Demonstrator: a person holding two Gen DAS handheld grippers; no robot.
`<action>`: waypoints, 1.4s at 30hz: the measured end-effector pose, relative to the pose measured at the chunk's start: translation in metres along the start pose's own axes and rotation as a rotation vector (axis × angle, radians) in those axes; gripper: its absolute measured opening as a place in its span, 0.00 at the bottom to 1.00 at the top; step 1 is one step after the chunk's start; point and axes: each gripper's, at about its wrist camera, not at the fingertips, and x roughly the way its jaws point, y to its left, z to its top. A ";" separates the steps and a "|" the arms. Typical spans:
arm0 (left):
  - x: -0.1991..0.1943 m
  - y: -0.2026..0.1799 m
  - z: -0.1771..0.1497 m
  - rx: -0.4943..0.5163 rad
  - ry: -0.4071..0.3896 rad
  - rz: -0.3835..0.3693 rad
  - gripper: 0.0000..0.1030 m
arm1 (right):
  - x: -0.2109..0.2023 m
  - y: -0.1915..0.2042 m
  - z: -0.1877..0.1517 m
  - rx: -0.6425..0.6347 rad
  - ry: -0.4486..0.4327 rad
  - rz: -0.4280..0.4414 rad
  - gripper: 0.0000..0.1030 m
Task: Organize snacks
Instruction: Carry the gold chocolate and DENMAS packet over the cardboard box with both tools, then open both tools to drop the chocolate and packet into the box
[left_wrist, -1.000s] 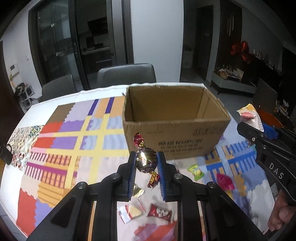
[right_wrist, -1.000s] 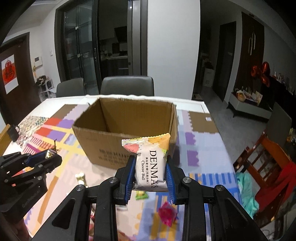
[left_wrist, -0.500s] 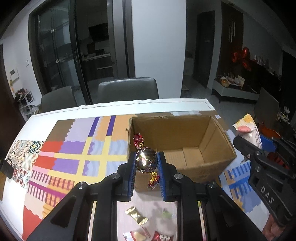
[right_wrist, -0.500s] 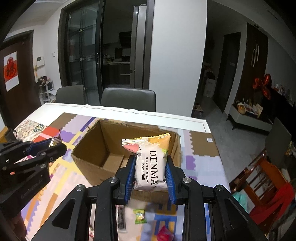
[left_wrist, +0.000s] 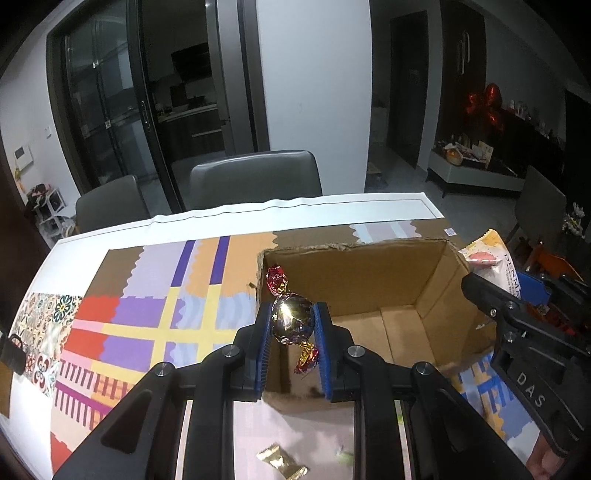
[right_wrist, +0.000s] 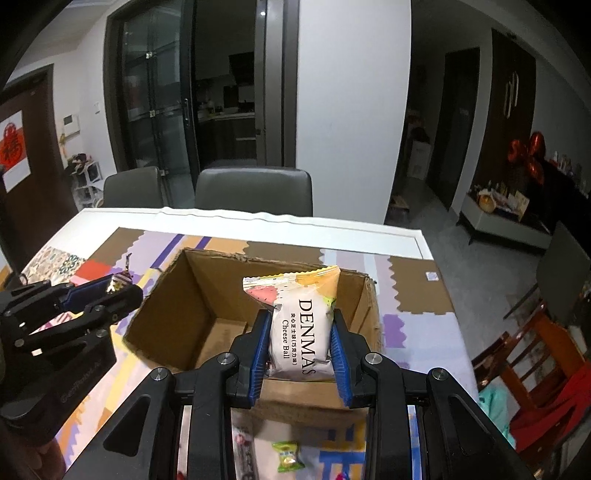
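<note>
Left wrist view: the left gripper (left_wrist: 291, 328) is clenched on a foil-wrapped candy (left_wrist: 291, 323), which is held over the near left corner of an open cardboard box (left_wrist: 436, 280). The box floor, where visible, is bare; no snack is seen inside. The box stands on a patchwork mat (left_wrist: 147, 314) covering a table (left_wrist: 295, 206). A gold-wrapped sweet (left_wrist: 281, 459) is noted on the mat, just short of the box, and a greenish blur beside it cannot be identified. The right gripper (left_wrist: 517, 295) enters from the right edge, bearing a packet (left_wrist: 495, 264) at the box's right wall.

Right wrist view: the right gripper (right_wrist: 300, 339) is closed on a white "Cheese Ball" packet (right_wrist: 301, 328), held upright over the near right part of the box (right_wrist: 177, 306). The left gripper (right_wrist: 110, 291) is seen at the left, its candy (right_wrist: 120, 282) just beside the left rim. A green sweet (right_wrist: 288, 456) and a pale wrapper (right_wrist: 245, 448) lie below, outside the box.

Progress: judged early. Two items are poised for release; nothing is yet deposited, and several sweets remain loose on the mat.
</note>
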 end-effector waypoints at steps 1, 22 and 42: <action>0.003 0.000 0.001 -0.002 0.003 -0.004 0.22 | 0.004 -0.001 0.001 0.000 0.004 -0.005 0.31; 0.041 -0.011 0.009 0.044 0.032 -0.051 0.23 | 0.060 -0.004 0.019 0.002 0.100 0.004 0.31; 0.011 -0.008 0.010 0.050 -0.025 0.005 0.79 | 0.044 -0.011 0.020 0.031 0.088 -0.008 0.67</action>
